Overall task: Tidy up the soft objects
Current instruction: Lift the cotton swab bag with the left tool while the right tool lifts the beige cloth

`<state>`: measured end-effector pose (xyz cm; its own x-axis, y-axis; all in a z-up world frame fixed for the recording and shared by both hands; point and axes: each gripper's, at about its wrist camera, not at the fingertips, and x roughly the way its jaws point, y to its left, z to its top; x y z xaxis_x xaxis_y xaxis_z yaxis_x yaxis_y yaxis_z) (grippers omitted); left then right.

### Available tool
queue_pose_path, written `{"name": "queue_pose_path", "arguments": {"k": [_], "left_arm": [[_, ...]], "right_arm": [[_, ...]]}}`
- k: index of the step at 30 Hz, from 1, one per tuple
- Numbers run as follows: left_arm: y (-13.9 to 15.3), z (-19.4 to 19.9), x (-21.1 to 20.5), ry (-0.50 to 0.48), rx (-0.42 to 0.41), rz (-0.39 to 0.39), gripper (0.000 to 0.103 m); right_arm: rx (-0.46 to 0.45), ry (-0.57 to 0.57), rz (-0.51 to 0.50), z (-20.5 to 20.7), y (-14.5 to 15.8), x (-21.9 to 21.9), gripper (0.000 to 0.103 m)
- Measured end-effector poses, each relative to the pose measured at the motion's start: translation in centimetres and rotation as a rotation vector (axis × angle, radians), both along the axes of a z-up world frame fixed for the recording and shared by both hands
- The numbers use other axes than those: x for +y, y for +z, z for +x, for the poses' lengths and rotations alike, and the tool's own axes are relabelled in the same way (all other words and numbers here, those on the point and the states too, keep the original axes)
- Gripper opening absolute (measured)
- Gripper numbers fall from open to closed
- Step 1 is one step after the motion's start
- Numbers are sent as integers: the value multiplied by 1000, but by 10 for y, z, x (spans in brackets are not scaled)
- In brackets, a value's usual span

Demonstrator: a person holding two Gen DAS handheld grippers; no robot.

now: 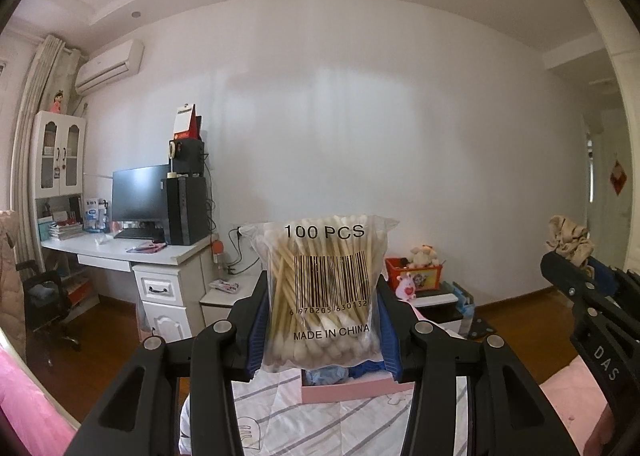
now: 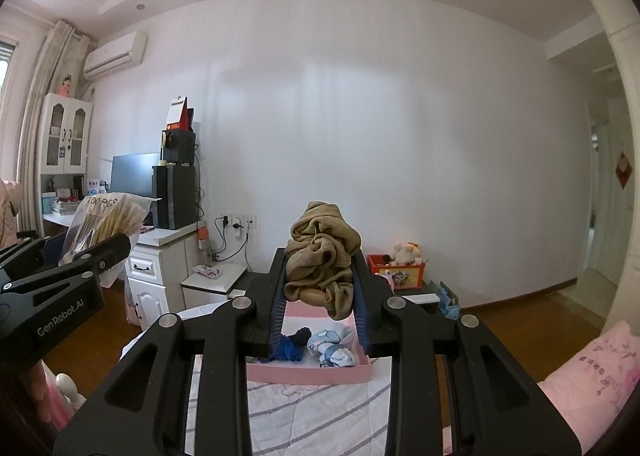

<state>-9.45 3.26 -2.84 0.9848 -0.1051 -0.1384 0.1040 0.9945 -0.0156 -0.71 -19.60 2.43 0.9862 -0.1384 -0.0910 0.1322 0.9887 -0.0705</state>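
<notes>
Two tools were up in front of us, each clamped on something soft. In the left wrist view, the left tool [image 1: 322, 308] filled the lower centre of the frame, its pads pressed on both sides of a clear bag of cotton swabs [image 1: 324, 288] that stood upright between them, printed with "100 PCS" and a barcode. Below that bag, at the bottom centre, we saw the pink tray [image 1: 356, 390] lying on the striped bedsheet [image 1: 276, 408], with blue cloth just showing inside it. At the right edge of the same view the right tool appeared side-on, with a beige bundle sticking out of its tip.

In the right wrist view, the swab bag showed at the left edge of the frame. At centre, the right tool [image 2: 320, 296] was nearly closed on the beige stockings [image 2: 322, 256], which bunched above and between its pads. Beneath them the tray held a dark blue cloth [image 2: 290, 348] on its left and a pale blue printed cloth [image 2: 334, 348] just beside it on the right. A pink pillow [image 2: 592, 376] lay at the lower right.
</notes>
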Motion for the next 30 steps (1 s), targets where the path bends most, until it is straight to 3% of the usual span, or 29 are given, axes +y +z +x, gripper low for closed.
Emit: {"name": "queue_pose_path", "arguments": {"k": [10,22,30], "left_arm": [[-11,1,-6,3,10,-4,43],[11,25,-3,0,36,1,43],[19,55,-1,-9,67,15,43]], "right_arm": [[5,4,-2,4,1,-1,27],[29,-6,0,13,1,-3,27],[81,-22,46,47,-1,-13,27]]}}
